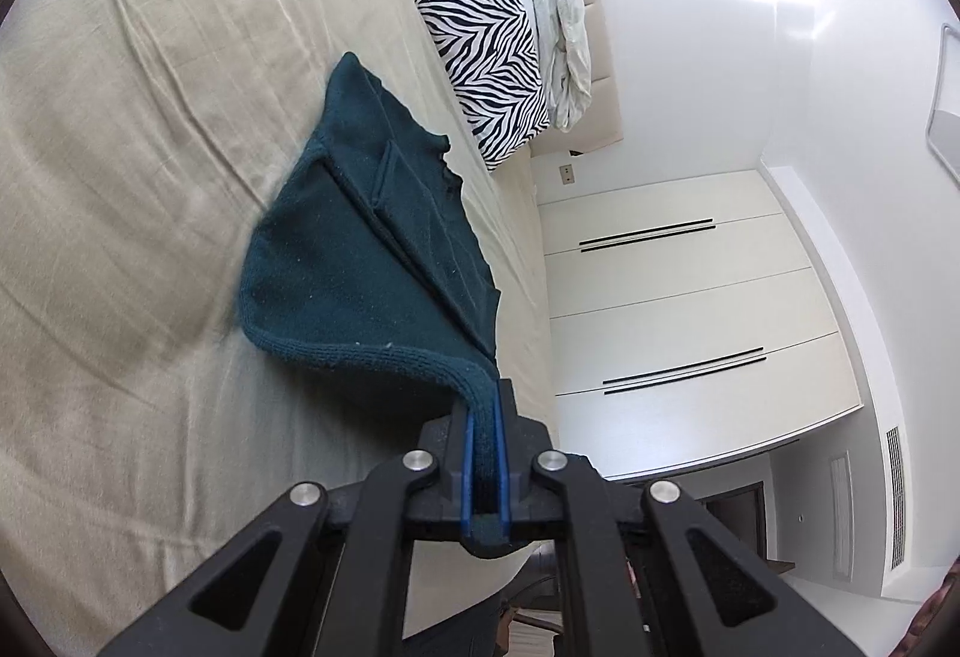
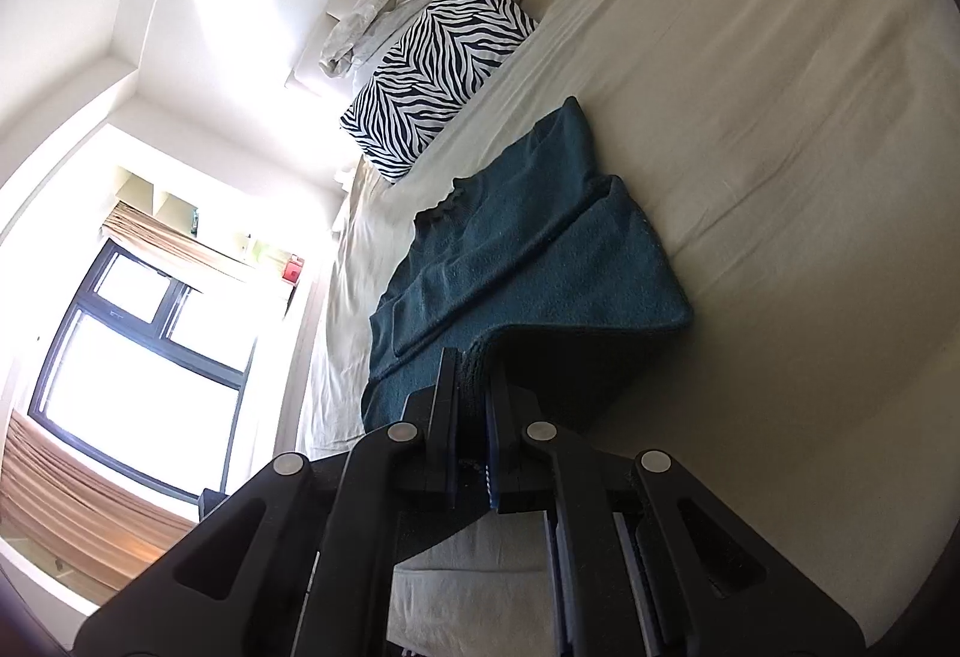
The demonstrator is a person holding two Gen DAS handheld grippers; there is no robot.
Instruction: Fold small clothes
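Both tools are clamped on the sweater right now. The left tool (image 1: 485,417) has its blue pads pinched on the knit hem, and the right tool (image 2: 474,393) is pinched on the same near edge at another spot, so the near end of the sweater (image 1: 372,249) is up off the bed (image 1: 150,117) while the far end lies flat on the sheet.

What matters for the next move, I'd say: the sweater runs straight away from both tools, long axis pointing toward the zebra pillow (image 1: 480,57) at the headboard end. The neckline is at that far end, with the sleeves apparently already folded in. So carrying the hem forward along that axis should bring it over to the neckline. Neither hand looks nearer, they're side by side on the hem, so both need to travel evenly or the fold lands crooked.
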